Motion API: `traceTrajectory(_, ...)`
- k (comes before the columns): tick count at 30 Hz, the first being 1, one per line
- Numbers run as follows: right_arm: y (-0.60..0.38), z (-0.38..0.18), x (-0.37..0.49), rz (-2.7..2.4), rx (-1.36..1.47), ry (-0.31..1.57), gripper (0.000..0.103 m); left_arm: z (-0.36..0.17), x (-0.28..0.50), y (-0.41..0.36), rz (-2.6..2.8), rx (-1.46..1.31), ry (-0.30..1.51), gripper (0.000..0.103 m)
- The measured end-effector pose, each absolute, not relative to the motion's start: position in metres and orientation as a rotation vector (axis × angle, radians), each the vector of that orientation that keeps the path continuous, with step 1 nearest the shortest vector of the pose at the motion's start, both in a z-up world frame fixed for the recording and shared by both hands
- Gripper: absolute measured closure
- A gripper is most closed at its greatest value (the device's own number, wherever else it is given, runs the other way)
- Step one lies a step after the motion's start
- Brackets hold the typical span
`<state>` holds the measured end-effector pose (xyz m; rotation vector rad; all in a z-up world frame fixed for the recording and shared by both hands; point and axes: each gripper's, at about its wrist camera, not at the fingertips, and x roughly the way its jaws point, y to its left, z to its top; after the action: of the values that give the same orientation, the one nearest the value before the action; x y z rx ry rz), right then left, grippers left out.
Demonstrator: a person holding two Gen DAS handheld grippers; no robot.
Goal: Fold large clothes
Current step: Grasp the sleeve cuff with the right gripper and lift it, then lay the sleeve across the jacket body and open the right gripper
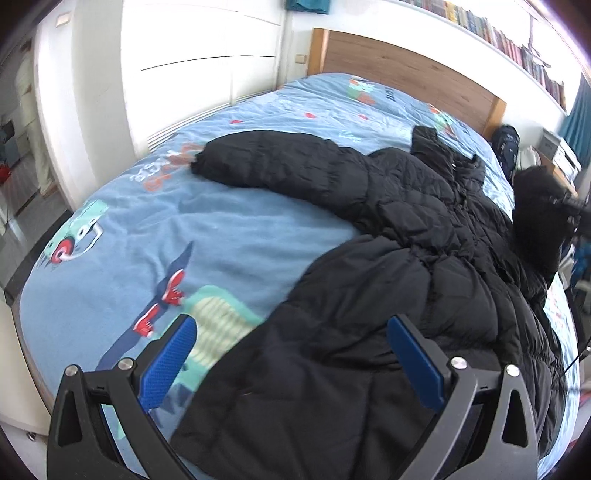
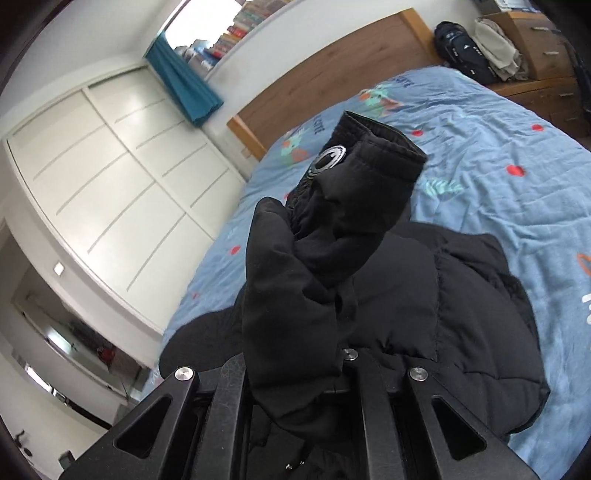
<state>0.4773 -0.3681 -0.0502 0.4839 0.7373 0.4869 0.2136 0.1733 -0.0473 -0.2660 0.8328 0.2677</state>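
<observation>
A black puffer jacket [image 1: 406, 221] lies spread on a bed with a blue cartoon-print cover [image 1: 221, 229]. One sleeve [image 1: 258, 158] stretches out to the left across the cover. My left gripper [image 1: 291, 325] hovers open over the jacket's near edge, its blue pads [image 1: 173, 358] wide apart and touching nothing. My right gripper [image 2: 295, 362] is shut on the other sleeve [image 2: 332, 221], lifted above the jacket body [image 2: 461, 314]. The cuff with a round logo [image 2: 328, 158] points up. Bunched fabric hides the right fingertips. In the left wrist view the raised sleeve [image 1: 535, 214] shows at the far right.
A wooden headboard [image 1: 406, 70] closes the far end of the bed. White wardrobe doors [image 1: 184, 74] stand along the left side. A dark backpack [image 2: 458, 48] and wooden drawers [image 2: 535, 44] sit by the head of the bed. Books line a high shelf [image 1: 498, 33].
</observation>
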Motion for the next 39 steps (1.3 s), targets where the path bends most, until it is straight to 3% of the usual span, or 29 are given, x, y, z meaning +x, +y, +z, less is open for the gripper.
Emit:
traceTrajectory(12,-0.279,-0.128,0.453,0.429,0.165,0.963,0.083,-0.065,0.180,0.221,0.312,-0.343,0.845,0.000)
traceTrajectory(17,-0.265,-0.130,0.445,0.482,0.132,0.992,0.037,-0.062,0.175,0.223,0.309,-0.350,0.831,0.000)
traceTrajectory(29,-0.273,-0.082,0.377,0.535,0.093,0.918,0.035,-0.022,0.193,0.172,0.167,-0.277,0.795,0.000)
traceTrajectory(39,-0.370,-0.059,0.396,0.291,0.028,0.845,0.035,-0.004,0.306,0.055,-0.040,-0.150,0.794,0.000)
